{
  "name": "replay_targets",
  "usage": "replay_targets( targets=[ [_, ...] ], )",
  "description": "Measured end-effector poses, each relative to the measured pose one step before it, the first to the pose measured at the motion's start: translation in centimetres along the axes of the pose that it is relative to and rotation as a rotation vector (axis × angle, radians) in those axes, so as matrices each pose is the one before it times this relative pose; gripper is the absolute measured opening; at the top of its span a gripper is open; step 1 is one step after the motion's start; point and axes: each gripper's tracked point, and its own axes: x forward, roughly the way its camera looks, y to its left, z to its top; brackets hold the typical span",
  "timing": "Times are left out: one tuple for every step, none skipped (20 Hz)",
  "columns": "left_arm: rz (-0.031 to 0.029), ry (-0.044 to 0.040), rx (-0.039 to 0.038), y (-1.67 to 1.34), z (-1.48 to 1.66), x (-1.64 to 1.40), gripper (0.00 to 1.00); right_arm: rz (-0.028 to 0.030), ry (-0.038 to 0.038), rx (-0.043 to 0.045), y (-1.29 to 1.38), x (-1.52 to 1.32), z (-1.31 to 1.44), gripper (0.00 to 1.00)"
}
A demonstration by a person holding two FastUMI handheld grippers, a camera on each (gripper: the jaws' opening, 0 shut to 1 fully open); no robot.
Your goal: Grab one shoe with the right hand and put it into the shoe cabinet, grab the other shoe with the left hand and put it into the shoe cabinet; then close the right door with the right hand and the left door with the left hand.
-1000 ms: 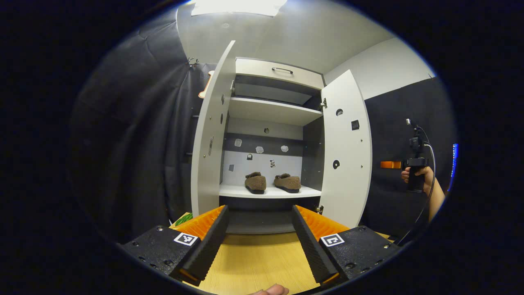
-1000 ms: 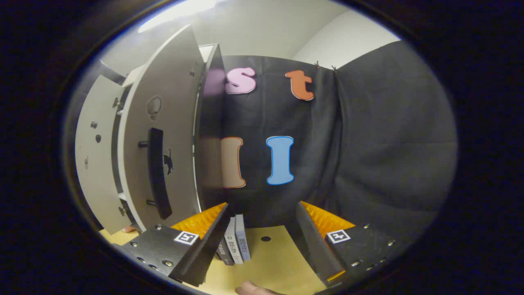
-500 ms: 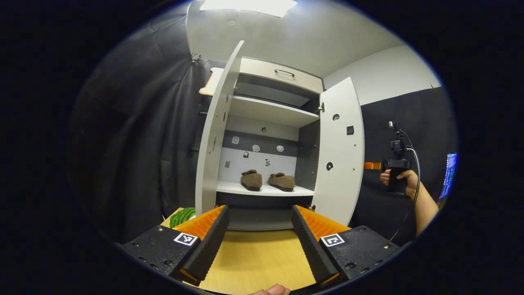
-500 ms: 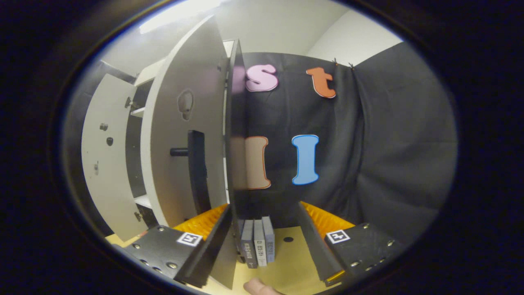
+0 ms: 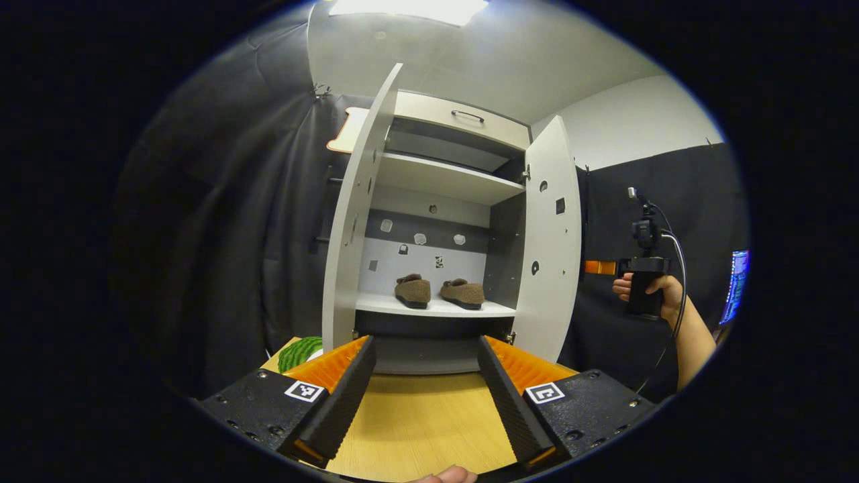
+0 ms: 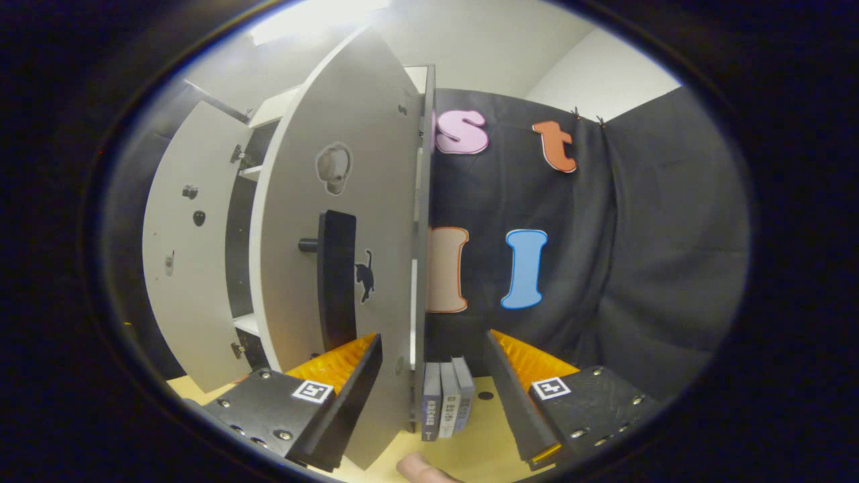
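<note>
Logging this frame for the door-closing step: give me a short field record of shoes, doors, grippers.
shoes: both shoes on cabinet shelf, side by side
left door: left door open
right door: right door open, edge between right gripper fingers
door handle: handle on outer face, not gripped
left gripper: left gripper open, holding nothing, over table

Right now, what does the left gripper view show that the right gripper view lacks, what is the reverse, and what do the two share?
Left gripper view: the cabinet's inside, with two brown shoes side by side on the lower shelf, a top drawer, and the right gripper in a hand.
Right gripper view: the right door's outer face with its black handle, the door's edge between open fingers, and standing books.
Shared: both open doors and the wooden table.
</note>
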Motion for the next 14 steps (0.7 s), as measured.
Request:
replay_targets(
  targets=[
    [0.00291,0.00089,-0.00044,0.125,0.021,-0.022,0.93,0.00779,0.00291,0.01485,0.649,0.026,-0.169,0.9],
    [0.00174,0.00142,-0.00227,0.146,-0.136,-0.047,0.93,0.00344,0.0011,0.00845,0.455,0.054,-0.08,0.9],
    [0.00068,0.00037,-0.00191,0.119,-0.006,-0.059,0.93,0.0005,-0.00118,0.00164,0.494,0.196,-0.015,0.93],
    [0.00224,0.00165,0.0007,0.077,-0.044,0.084,0.93,0.00019,-0.00396,-0.00136,0.26,0.014,0.088,0.92],
    [0.00486,0.00312,0.0013,0.167,-0.065,0.009,0.93,0.00039,-0.00562,-0.00306,0.344,0.029,0.102,0.92],
    [0.00224,0.00432,0.00212,0.099,-0.181,0.146,0.93,-0.00061,-0.00329,0.00032,0.22,0.027,0.054,0.92],
    [-0.00048,0.00202,0.00174,-0.054,-0.094,-0.044,0.93,-0.00015,-0.00243,-0.00194,0.176,0.016,-0.064,0.92],
    [-0.00122,0.00137,0.0008,-0.056,-0.044,-0.002,0.93,0.00036,-0.00267,-0.00392,0.229,0.073,0.077,0.92],
    [-0.00327,-0.00376,0.00055,-0.031,0.143,-0.025,0.93,0.00053,0.00068,-0.00427,0.21,0.085,0.031,0.92],
    [-0.00312,-0.00092,-0.0003,-0.012,-0.019,0.109,0.94,0.00159,-0.00203,-0.00008,0.291,0.004,-0.006,0.92],
    [-0.00097,0.00019,-0.00114,-0.057,-0.049,0.042,0.94,0.00642,-0.0001,-0.00045,0.363,0.072,-0.079,0.92],
    [0.00049,0.00046,-0.00017,0.069,-0.073,0.023,0.89,0.00812,-0.00186,0.00207,0.391,0.183,0.06,0.89],
    [0.00225,-0.00074,0.00023,0.015,0.059,0.053,0.94,0.00823,-0.00078,0.00606,0.468,0.14,-0.04,0.92],
    [0.00403,0.00106,0.00004,0.126,-0.056,0.116,0.93,0.0059,0.00069,0.01581,0.387,0.163,-0.125,0.92]
  ],
)
